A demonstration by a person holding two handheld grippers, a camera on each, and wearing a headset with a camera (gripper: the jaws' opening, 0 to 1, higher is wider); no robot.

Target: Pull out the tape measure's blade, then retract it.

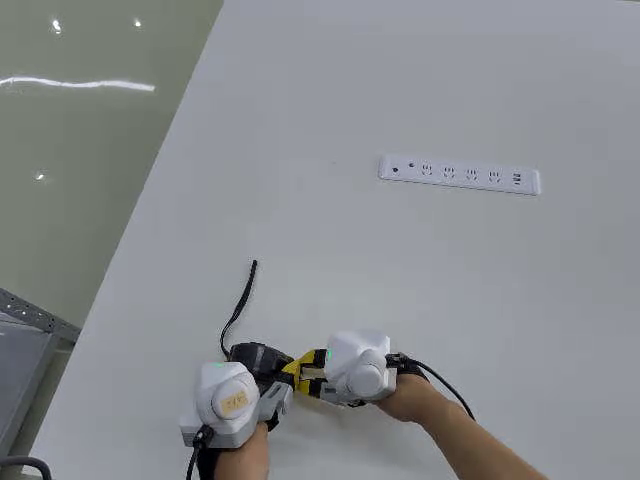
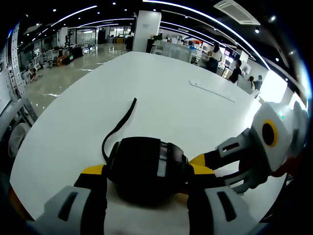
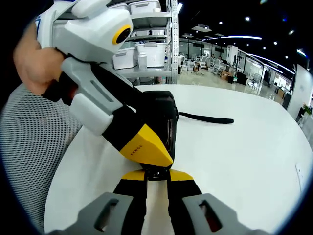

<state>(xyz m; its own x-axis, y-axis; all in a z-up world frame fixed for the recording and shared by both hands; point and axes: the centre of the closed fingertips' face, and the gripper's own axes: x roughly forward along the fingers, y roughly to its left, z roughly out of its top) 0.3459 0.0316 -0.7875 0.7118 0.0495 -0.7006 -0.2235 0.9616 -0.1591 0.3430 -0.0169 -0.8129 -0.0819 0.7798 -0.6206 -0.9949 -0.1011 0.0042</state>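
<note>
The black tape measure (image 1: 255, 357) lies near the table's front edge, and its black wrist strap (image 1: 240, 300) trails away across the top. My left gripper (image 2: 146, 171) is shut on the tape measure (image 2: 142, 159), with a yellow-tipped jaw on each side of the case. My right gripper (image 3: 156, 175) comes in from the right, shut on the small blade end at the case's mouth. In the right gripper view the tape measure (image 3: 164, 115) stands just past my jaws, partly hidden by the left gripper (image 3: 105, 98). No length of blade shows.
A white power strip (image 1: 460, 174) lies far back on the right of the white table (image 1: 400, 270). The table's left edge (image 1: 150, 190) runs diagonally beside a glossy floor. Shelving with bins (image 3: 142, 49) stands behind in the right gripper view.
</note>
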